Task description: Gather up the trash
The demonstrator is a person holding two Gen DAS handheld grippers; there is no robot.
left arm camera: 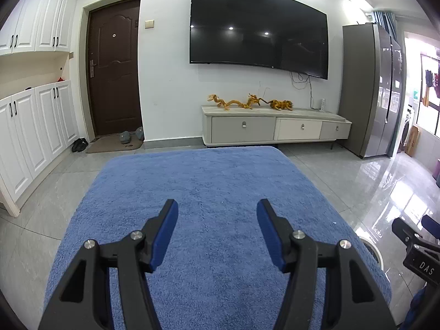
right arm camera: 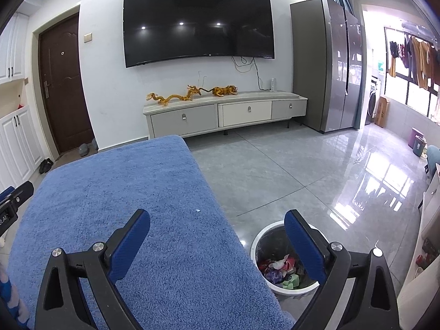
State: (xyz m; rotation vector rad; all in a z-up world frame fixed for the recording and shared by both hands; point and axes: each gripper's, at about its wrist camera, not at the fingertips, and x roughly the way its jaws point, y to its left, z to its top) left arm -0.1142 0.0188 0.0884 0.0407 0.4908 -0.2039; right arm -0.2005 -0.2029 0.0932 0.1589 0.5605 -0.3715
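A blue fluffy cloth [left arm camera: 214, 192] covers the table in front of me. My left gripper [left arm camera: 217, 206] hovers over it, open, with nothing between its blue pads. My right gripper [right arm camera: 217, 217] stands open over the cloth's right edge [right arm camera: 209, 192], also holding nothing. On the floor right of the table sits a white bin [right arm camera: 264, 236] holding several crumpled wrappers and scraps [right arm camera: 277, 271]; the right finger [right arm camera: 305, 247] partly hides it. A tiny white speck [right arm camera: 197, 210] lies on the cloth. The right gripper [left arm camera: 412, 244] shows at the right edge of the left wrist view, the left gripper [right arm camera: 13, 200] at the left edge of the right wrist view.
Ahead stands a low TV cabinet [right arm camera: 225, 110] with golden figurines [right arm camera: 189, 95], a wall TV [right arm camera: 198, 24] above it. A grey fridge [right arm camera: 327, 63] is at the right, a brown door [left arm camera: 115, 68] and white cupboards [left arm camera: 33, 126] at the left. Glossy grey floor tiles [right arm camera: 302, 170] spread right of the table.
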